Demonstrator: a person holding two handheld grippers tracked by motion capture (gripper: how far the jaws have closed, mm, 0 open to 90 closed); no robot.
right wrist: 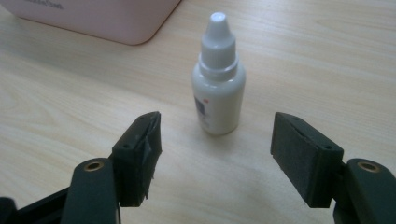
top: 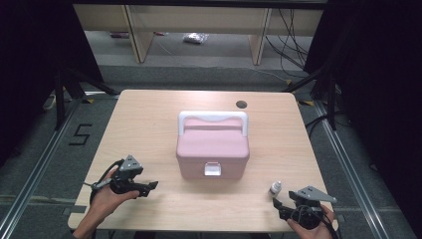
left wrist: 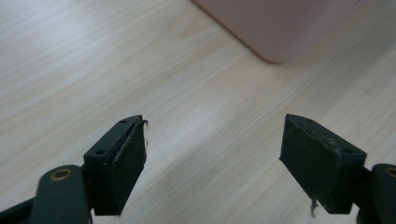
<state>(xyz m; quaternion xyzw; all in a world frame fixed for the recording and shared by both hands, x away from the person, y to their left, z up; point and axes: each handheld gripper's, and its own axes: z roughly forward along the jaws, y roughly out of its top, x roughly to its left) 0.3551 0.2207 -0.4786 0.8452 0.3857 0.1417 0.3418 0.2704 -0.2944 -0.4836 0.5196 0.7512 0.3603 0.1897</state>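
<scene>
A pink box [top: 213,147] with a white handle sits mid-table [top: 149,114], latch toward the person. At about 4 o'clock from the box, a small white bottle [top: 275,188] stands upright. The right gripper [top: 279,205] lies at the table's 5 o'clock corner, jaws apart, the bottle just beyond their tips and touching neither. The left gripper [top: 147,188], at 7 o'clock, has its jaws apart over bare wood, the box corner [left wrist: 275,28] ahead.
</scene>
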